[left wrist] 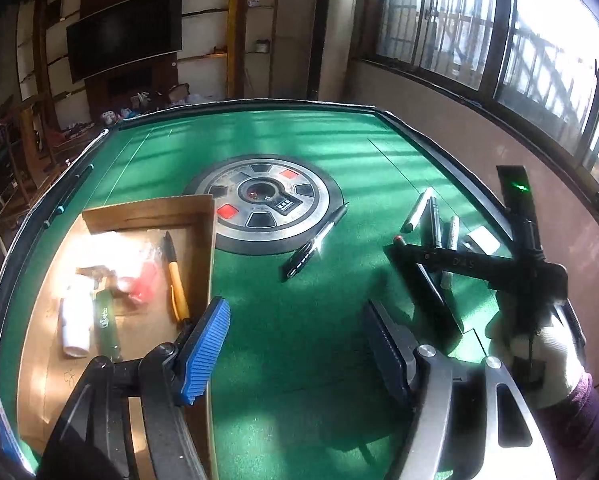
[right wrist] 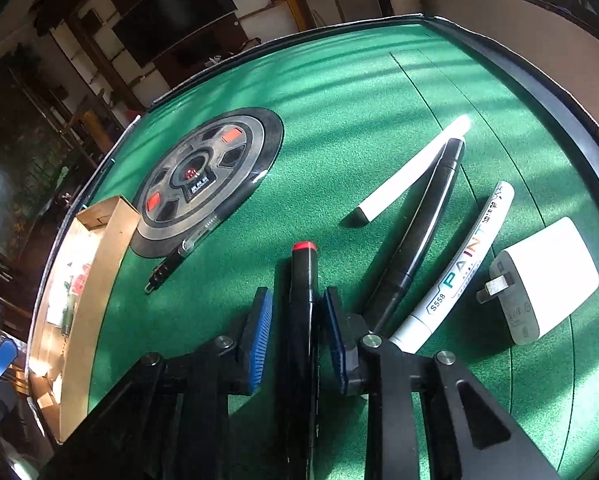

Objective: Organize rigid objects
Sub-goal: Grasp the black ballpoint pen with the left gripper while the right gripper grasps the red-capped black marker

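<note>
My right gripper [right wrist: 297,300] is shut on a black marker with a red end [right wrist: 302,280], held just above the green table. In the left wrist view the same marker [left wrist: 439,252] shows in the right gripper [left wrist: 419,276]. My left gripper [left wrist: 295,328] is open and empty, low over the table beside the cardboard box [left wrist: 147,212]. The box holds an orange pen [left wrist: 175,276], a white bottle [left wrist: 75,324], a green tube [left wrist: 107,320] and a red item in plastic. On the felt lie a clear-barrel pen [left wrist: 315,240], a white marker [right wrist: 411,168], a black marker [right wrist: 423,224], a white paint marker [right wrist: 459,264] and a white charger plug [right wrist: 543,280].
A round grey control panel [left wrist: 263,200] with red buttons sits in the middle of the table. The table has a raised dark rim [left wrist: 459,160]. A wall and windows run along the right side; a TV and shelves stand at the back.
</note>
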`<state>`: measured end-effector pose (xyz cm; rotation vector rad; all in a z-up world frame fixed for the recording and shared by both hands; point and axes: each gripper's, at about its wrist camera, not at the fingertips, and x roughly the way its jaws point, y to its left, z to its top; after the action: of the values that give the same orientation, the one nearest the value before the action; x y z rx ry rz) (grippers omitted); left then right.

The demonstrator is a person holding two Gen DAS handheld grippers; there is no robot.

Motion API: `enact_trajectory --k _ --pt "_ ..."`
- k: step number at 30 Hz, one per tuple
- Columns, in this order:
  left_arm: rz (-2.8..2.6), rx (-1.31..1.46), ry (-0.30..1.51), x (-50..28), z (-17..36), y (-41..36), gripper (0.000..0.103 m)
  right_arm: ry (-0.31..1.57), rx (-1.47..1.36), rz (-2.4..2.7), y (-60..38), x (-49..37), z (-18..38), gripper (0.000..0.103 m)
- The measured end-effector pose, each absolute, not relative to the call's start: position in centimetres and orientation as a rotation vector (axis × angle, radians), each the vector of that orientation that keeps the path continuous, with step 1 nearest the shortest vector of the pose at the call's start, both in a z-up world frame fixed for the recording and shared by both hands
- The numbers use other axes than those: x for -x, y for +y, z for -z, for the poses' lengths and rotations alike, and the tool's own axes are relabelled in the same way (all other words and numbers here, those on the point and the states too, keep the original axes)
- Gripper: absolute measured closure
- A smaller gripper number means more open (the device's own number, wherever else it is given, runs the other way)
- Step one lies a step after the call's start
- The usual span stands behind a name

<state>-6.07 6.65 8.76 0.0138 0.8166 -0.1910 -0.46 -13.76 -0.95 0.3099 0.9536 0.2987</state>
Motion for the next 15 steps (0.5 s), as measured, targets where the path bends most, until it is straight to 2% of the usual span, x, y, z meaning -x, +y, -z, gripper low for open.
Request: enact_trajectory --k 6,11,12,13,14,15 --pt "0.173 -0.195 0.88 -1.5 -4.8 1.7 0.031 0.835 -0.334 -0.263 -15.4 1.1 -0.9 0.071" --pt "0.125 -0.349 0.896 -6.2 -1.6 -1.0 0.035 0.835 -0.39 -0.288 -16.2 0.4 -0.9 0.066" --pt "0.132 -0.336 0.883 -6.6 -1.5 -1.0 0.042 0.839 -0.396 -0.293 -16.2 0.4 -0.9 0.066" --pt "0.144 -0.323 0.903 -6.9 -1.4 -1.0 0.069 0.841 -0.399 -0.299 -16.2 0.4 -0.9 0.066" --pt "0.176 -0.278 0.929 -7.0 -1.6 -0.8 0.086 0.842 -0.401 -0.305 -16.3 0.4 -0.9 0.066" --pt "0.174 -0.259 0.947 -6.9 -1.6 -0.7 0.089 0.842 -0.402 -0.309 -16.3 0.4 -0.9 0.066"
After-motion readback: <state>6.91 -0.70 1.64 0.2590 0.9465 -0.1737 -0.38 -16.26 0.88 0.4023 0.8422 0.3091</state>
